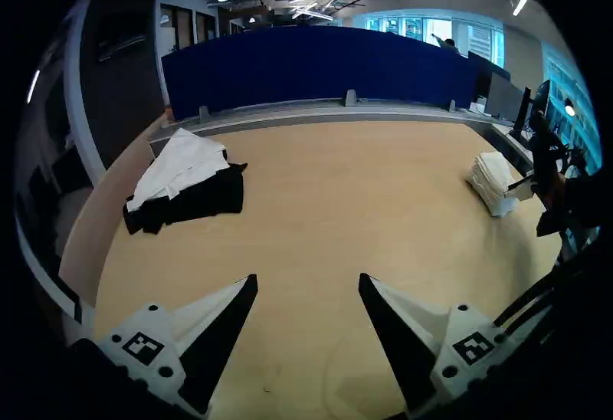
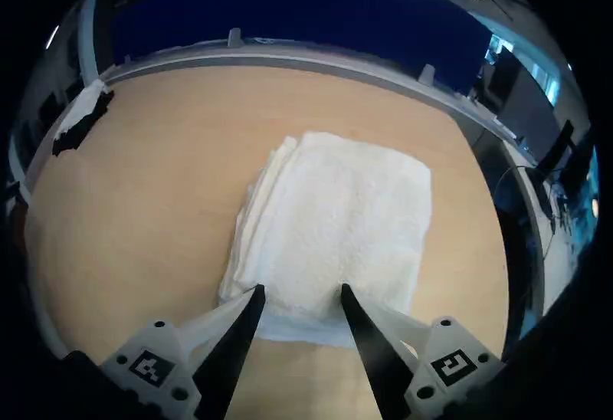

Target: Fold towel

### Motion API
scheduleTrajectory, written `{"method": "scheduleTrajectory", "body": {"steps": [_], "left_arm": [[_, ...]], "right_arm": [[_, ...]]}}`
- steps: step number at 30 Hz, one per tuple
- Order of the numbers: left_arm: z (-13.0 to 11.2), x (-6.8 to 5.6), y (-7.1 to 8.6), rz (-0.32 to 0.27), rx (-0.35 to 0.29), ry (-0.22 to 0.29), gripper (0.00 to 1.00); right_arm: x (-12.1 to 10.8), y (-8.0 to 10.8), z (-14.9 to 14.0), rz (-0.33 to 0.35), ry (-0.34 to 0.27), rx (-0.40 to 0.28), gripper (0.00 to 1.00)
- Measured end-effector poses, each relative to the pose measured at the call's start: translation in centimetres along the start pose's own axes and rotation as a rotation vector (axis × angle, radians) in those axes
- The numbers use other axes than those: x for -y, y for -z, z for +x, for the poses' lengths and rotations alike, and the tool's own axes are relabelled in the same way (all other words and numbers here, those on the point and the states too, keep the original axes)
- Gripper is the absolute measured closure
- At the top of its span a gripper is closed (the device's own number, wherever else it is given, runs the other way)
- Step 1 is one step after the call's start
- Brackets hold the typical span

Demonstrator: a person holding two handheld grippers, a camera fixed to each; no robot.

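**Right tongs at towel stack, left tongs free**

Right tongs (image 2: pixel 302 286) are spread apart with the tips over the near edge of the folded white towel stack (image 2: pixel 337 213), centre of the right gripper view. No pinch is visible. Left tongs (image 1: pixel 306 275) are also spread, over bare table (image 1: pixel 345 190). A white-and-black cloth pile (image 1: pixel 184 186) sits upper left in the left gripper view.

Risk: a deep bite likely catches several layers, which would drag or skew the stack toward the table edge.

Nothing is boxed; both piles lie straight on the table.
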State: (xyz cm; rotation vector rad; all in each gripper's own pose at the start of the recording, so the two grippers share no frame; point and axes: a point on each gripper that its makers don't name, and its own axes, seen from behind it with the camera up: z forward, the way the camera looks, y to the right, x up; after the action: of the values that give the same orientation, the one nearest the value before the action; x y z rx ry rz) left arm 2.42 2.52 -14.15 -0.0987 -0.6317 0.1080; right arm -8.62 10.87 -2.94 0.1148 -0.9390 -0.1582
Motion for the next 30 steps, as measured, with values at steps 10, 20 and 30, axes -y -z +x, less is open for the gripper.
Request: {"method": "scheduleTrajectory", "body": {"steps": [10, 20, 30], "left_arm": [[0.1, 0.1, -0.1, -0.001, -0.002, 0.003, 0.02], [0.3, 0.2, -0.2, 0.002, -0.005, 0.012, 0.02], [0.1, 0.4, -0.1, 0.01, -0.003, 0.013, 0.02]], "right_arm": [[-0.1, 0.3, 0.5, 0.002, 0.01, -0.005, 0.23], [-0.7, 1.6, 4.9, 0.006, 0.0, -0.094, 0.2], [-1.9, 0.3, 9.2, 0.002, -0.022, -0.141, 0.19]]}}
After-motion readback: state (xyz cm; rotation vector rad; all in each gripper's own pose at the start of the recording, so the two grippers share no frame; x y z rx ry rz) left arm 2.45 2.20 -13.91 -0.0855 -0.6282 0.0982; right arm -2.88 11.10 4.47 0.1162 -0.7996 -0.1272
